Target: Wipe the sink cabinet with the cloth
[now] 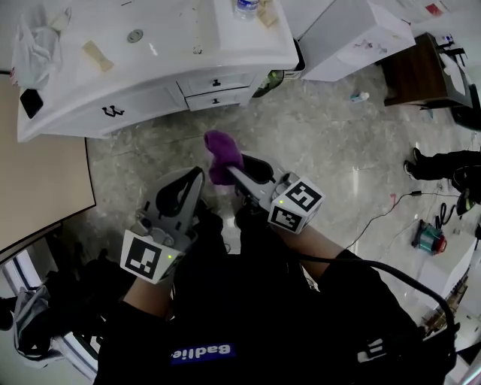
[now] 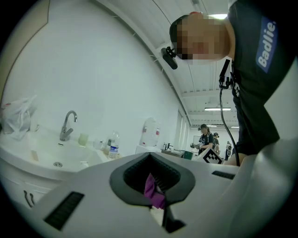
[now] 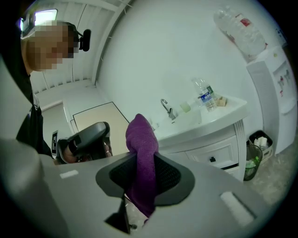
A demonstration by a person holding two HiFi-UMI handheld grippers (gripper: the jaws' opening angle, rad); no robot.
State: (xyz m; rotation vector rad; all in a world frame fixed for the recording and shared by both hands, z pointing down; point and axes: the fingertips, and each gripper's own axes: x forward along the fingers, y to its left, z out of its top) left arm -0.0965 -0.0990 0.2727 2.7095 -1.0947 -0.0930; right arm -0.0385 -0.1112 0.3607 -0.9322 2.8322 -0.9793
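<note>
The white sink cabinet (image 1: 150, 98) stands ahead, its two small drawers (image 1: 216, 89) facing me. A purple cloth (image 1: 223, 154) sticks up from my right gripper (image 1: 231, 173), which is shut on it above the floor in front of the cabinet. In the right gripper view the cloth (image 3: 142, 153) rises through the closed jaws, with the cabinet (image 3: 219, 148) beyond. My left gripper (image 1: 197, 177) sits just left of the cloth, jaws shut. In the left gripper view a scrap of purple cloth (image 2: 152, 189) shows in the jaws' notch, and the faucet (image 2: 67, 125) and basin lie to the left.
On the counter lie a plastic bag (image 1: 37, 45), a black phone (image 1: 31, 103) and a water bottle (image 1: 246, 7). A waste bin (image 1: 274, 79) and white water dispenser (image 1: 353, 37) stand right of the cabinet. Cables (image 1: 376, 218) cross the floor; a beige panel (image 1: 37, 173) is at left.
</note>
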